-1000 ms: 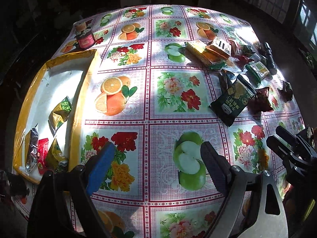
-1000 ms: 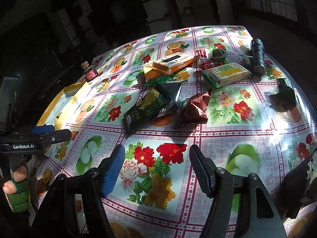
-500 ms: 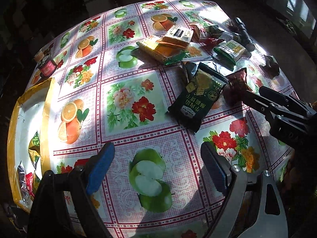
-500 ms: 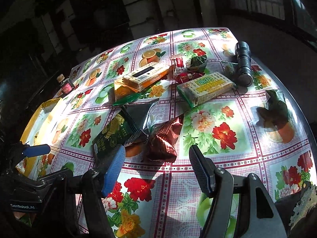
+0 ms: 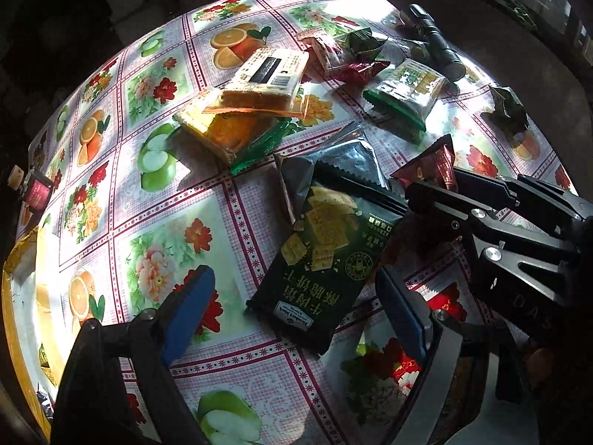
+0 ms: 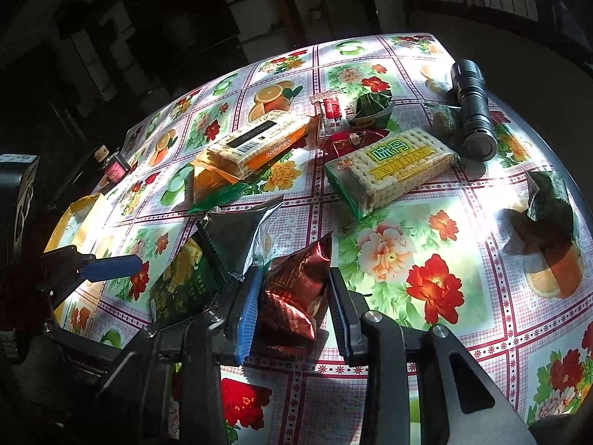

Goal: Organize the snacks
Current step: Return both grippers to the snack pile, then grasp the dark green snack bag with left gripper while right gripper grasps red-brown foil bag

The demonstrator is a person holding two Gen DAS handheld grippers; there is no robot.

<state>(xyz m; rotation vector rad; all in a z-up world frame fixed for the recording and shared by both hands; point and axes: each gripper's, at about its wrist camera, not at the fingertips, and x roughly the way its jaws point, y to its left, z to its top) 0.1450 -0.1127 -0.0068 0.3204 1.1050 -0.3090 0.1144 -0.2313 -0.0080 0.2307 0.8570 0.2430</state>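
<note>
A dark red snack packet (image 6: 296,293) lies on the flowered tablecloth (image 6: 426,252), and my right gripper (image 6: 294,309) is closing on it, both blue pads against its sides. In the left wrist view that packet (image 5: 433,167) pokes out beyond the right gripper's black fingers (image 5: 463,200). A dark green cracker packet (image 5: 326,252) lies just left of it, partly over a silver packet (image 5: 344,159). My left gripper (image 5: 296,315) hovers wide open above the green packet's near end, with nothing gripped. One of the left gripper's pads (image 6: 111,267) shows at the left of the right wrist view.
A yellow tray (image 5: 18,296) with several small packets sits at the table's left edge. Farther back lie orange cracker packs (image 6: 255,144), a green-and-yellow cracker pack (image 6: 389,163), small red and green packets (image 6: 367,111), a black torch (image 6: 474,111) and a little bottle (image 6: 113,167). A crumpled green packet (image 6: 548,200) lies right.
My left gripper swung right from beside the tray to above the green cracker packet. My right gripper moved forward over the dark red packet and its jaws narrowed onto it.
</note>
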